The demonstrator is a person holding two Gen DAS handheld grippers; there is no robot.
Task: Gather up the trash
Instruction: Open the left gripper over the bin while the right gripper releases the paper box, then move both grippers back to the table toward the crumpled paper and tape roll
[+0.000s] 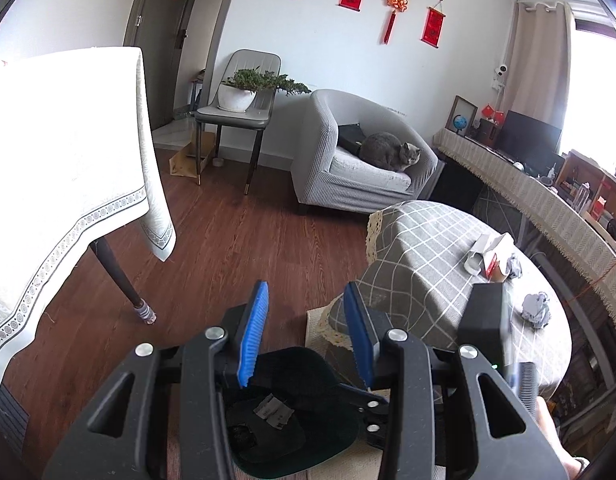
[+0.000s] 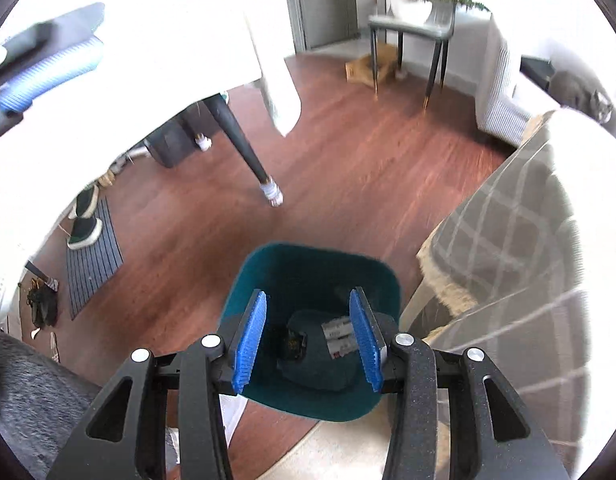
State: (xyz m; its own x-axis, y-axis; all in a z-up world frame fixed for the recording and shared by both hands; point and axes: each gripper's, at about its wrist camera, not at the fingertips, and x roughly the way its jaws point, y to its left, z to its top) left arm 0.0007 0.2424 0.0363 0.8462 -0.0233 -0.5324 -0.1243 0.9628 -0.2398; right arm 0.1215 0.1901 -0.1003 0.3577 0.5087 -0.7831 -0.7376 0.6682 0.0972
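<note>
The teal bin (image 2: 308,280) on the floor already holds a printed wrapper (image 2: 338,336) and a dark scrap. The right gripper (image 2: 308,336) hangs over it, spread and empty. Beside the bin, the checked table (image 1: 420,248) still carries two crumpled paper balls (image 1: 535,309) and a torn carton (image 1: 488,254). The left gripper (image 1: 306,336) is also spread, holding nothing.

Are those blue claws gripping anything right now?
No. The left gripper and right gripper are both open and empty, above the green bin.
</note>
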